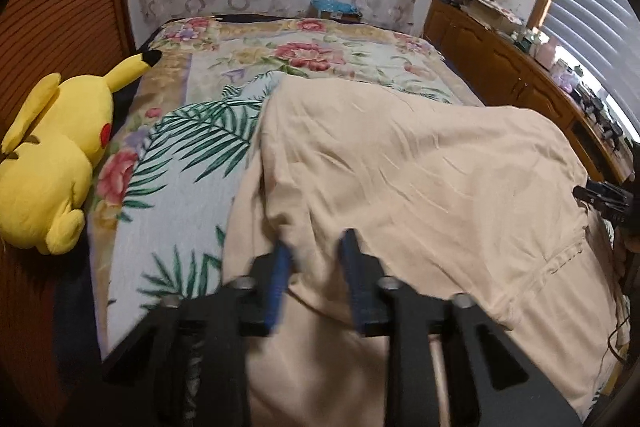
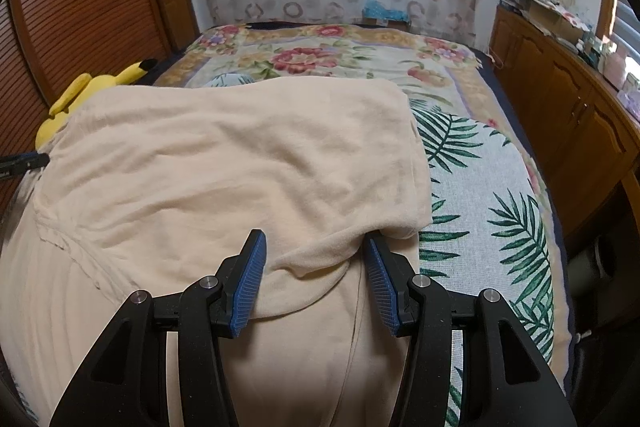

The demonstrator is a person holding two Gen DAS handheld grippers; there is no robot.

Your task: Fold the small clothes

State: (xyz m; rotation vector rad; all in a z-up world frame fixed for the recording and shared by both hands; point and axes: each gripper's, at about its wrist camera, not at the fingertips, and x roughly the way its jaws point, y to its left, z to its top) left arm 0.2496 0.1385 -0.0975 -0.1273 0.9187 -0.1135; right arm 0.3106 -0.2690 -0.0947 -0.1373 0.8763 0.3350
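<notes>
Two grippers meet a beige garment on a floral bed. The left gripper stands narrowly parted around a fold, grip unclear. The right gripper is half open, straddling a bunched edge.

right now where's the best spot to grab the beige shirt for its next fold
Likely the near folded edge of the beige shirt, coming from the near side of the bed. That edge bunches up in a raised ridge between the right gripper pads, thick enough to pinch.

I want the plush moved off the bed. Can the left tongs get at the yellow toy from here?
Probably yes: the yellow plush toy lies uncovered beside the beige garment, with nothing between. But the left tongs have cloth between them.
</notes>
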